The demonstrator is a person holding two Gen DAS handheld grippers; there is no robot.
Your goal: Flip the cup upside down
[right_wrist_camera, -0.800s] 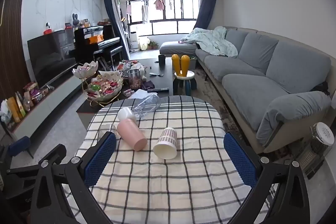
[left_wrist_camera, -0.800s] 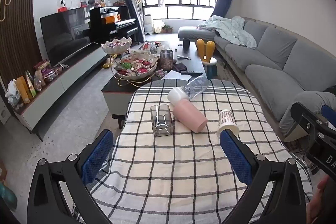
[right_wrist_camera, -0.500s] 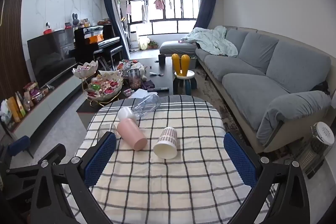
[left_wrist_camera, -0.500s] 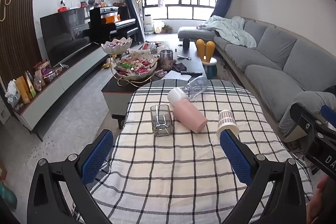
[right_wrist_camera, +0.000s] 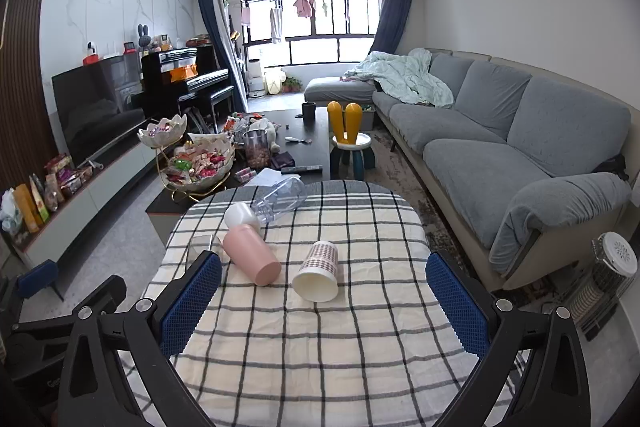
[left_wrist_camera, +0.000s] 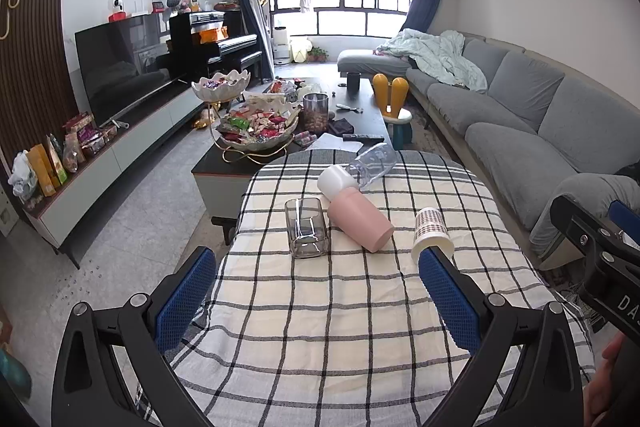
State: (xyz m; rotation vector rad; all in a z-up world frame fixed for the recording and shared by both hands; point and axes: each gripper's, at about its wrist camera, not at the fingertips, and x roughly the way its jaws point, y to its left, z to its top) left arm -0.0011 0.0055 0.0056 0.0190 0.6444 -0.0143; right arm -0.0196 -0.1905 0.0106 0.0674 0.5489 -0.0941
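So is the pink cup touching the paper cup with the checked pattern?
Apart. The right wrist view shows bare tablecloth between the pink cup and the paper cup, both lying on their sides.

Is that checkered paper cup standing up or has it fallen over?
Fallen over. The checkered paper cup lies on its side on the tablecloth, its open white mouth facing the camera, and looks empty.

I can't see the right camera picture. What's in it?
The open right gripper hangs over a checked tablecloth where a patterned paper cup, a pink cup and a clear bottle lie tipped over.
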